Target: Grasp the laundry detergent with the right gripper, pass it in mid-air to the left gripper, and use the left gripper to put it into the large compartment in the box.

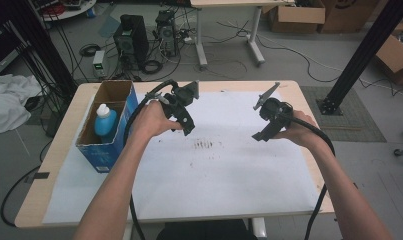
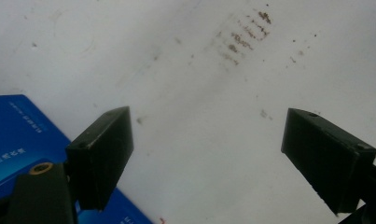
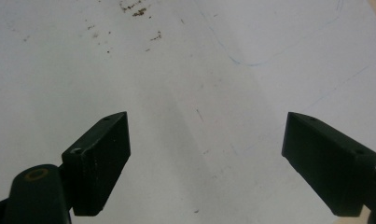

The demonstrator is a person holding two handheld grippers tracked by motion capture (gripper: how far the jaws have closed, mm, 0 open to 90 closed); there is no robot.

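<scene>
Both grippers, left (image 1: 185, 117) and right (image 1: 267, 122), gape empty over stained paper (image 1: 209, 165); left's camera catches blue box (image 2: 17, 135).

the high view is evenly and softly lit from overhead, with the white sheet (image 1: 229, 170) on the worktop (image 1: 64, 135) the brightest area and only faint shadows under the forearms. the floor and room corners fall darker. straight lines bow slightly near the edges. in both gripper views the black jaws are close, dark and a little soft, with little surface detail. the brown specks (image 2: 244, 35) on the sheet look slightly blurred. no harsh glare appears.
</scene>
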